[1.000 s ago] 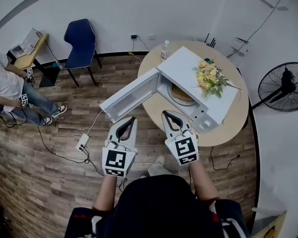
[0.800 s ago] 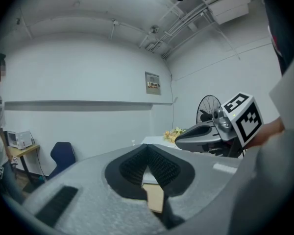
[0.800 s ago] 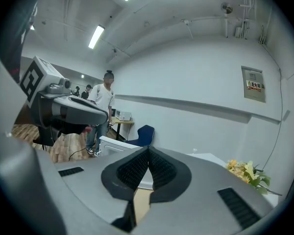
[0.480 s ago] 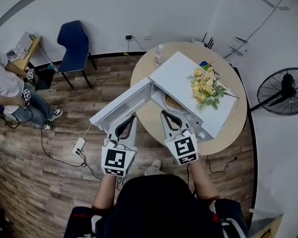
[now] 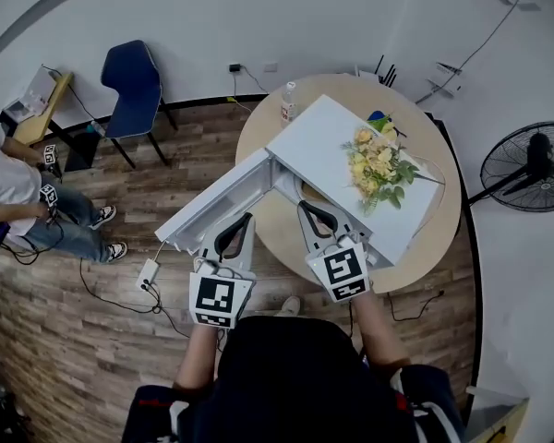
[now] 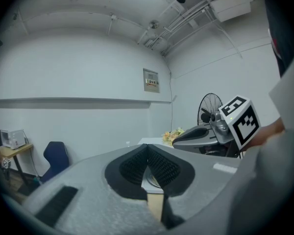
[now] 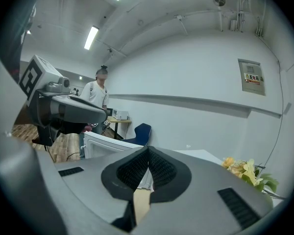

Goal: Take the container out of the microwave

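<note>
White microwave [image 5: 323, 141] stands open on the round table [image 5: 258, 123], container [image 5: 307, 192] inside. Left gripper [image 5: 245, 220] and right gripper [image 5: 305, 208], both closed and empty, face the opening. This looks like the approach, so next they likely open and reach in.

the white box-shaped microwave [image 5: 319, 146] is showing a smooth, faintly glossy painted shell. the round pale table [image 5: 256, 132] under it is looking like matt light wood, and the brown plank floor [image 5: 74, 340] is showing a grained wood finish. the left gripper [image 5: 247, 218] and right gripper [image 5: 302, 206] are wearing matt grey plastic shells, finely speckled up close, with black ribbed rubbery pads [image 6: 130, 166]. the black round fan [image 5: 535, 164] is showing a thin wire guard.
</note>
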Demonstrator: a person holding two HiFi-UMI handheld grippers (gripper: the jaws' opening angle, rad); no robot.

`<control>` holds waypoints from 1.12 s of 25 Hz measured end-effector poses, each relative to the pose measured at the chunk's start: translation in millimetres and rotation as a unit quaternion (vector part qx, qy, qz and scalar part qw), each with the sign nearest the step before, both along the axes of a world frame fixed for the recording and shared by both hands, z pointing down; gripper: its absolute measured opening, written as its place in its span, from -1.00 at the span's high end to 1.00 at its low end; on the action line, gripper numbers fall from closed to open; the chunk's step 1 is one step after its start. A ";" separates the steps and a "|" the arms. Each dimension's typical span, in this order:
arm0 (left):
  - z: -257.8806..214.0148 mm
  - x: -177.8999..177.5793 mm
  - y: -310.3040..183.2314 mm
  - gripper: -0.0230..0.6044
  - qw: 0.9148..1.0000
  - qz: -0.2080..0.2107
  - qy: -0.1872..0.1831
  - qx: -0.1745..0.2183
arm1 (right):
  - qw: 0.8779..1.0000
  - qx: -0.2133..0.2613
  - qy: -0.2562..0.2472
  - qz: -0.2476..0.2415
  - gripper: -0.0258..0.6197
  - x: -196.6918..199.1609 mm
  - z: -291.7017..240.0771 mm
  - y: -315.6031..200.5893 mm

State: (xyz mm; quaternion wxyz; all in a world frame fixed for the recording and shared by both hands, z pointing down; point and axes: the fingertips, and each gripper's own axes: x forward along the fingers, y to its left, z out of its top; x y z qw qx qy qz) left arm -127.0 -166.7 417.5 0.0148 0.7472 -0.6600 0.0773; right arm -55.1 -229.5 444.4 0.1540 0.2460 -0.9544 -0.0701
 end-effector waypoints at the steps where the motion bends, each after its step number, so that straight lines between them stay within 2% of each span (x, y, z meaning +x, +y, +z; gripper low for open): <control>1: 1.5 1.3 -1.1 0.89 1.000 0.003 -0.002 -0.002 | 1.000 -0.003 0.001 0.002 0.90 0.6 1.9 -1.0; 7: 4.0 -3.6 -12.8 0.89 1.000 0.029 -0.001 -0.003 | 1.000 -0.012 0.011 0.023 0.90 -1.4 9.7 -6.1; 18: 13.3 -18.0 -36.1 0.89 0.992 0.122 -0.004 -0.023 | 0.991 -0.052 0.040 0.119 0.90 -3.5 47.8 -13.4; 22: 24.4 -14.7 -46.7 0.89 0.989 0.148 -0.001 -0.031 | 0.983 -0.082 0.088 0.140 0.90 7.6 83.0 -20.2; 28: 43.6 -6.0 -57.2 0.89 0.983 0.176 0.003 -0.048 | 0.972 -0.099 0.172 0.128 0.90 16.0 123.0 -24.8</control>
